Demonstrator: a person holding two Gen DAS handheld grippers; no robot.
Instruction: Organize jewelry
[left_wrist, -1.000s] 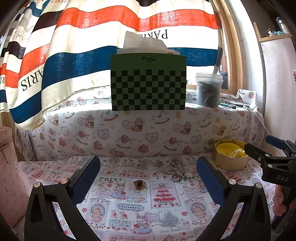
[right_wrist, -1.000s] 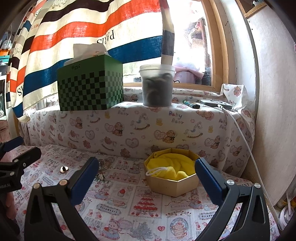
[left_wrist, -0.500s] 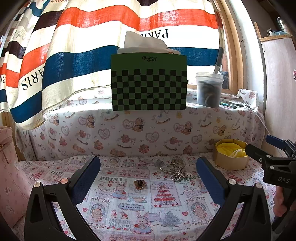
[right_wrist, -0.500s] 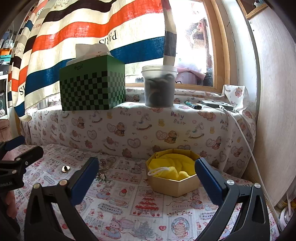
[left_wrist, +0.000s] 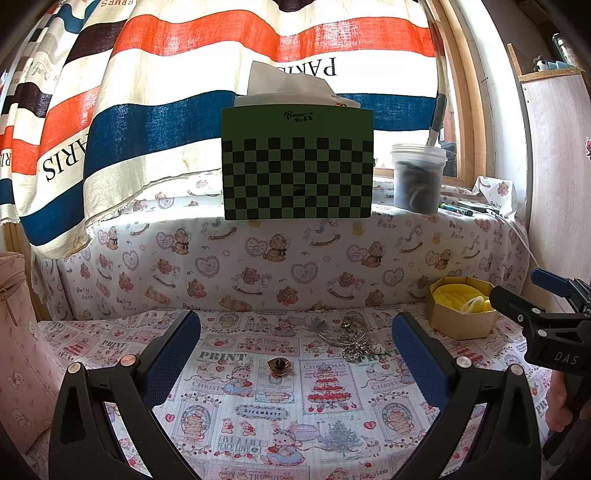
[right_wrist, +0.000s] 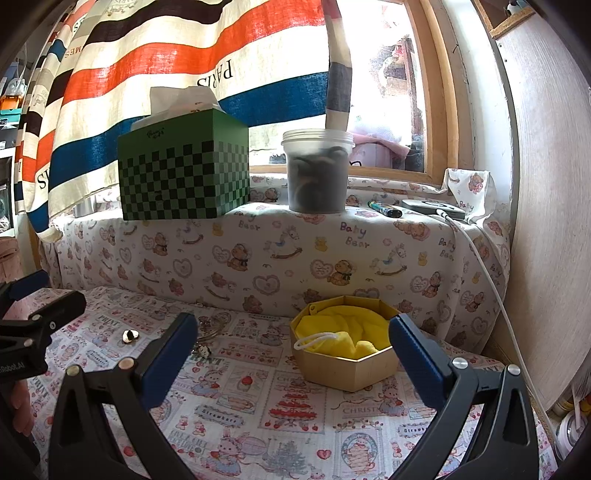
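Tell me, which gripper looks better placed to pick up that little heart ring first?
Probably the left gripper. It is open, and the ring lies on the cloth right between its fingers. The right gripper, also open, faces the box; there the ring sits far off to its left.

Tangled jewelry (left_wrist: 347, 334) (silvery) beside box (left_wrist: 460, 325)

tangled silver jewellery pile (left_wrist: 349, 338): single pieces too small to be told apart | translucent plastic tub (right_wrist: 317, 171): dark contents blurred | pink bag (left_wrist: 11, 295): being cut off by left edge
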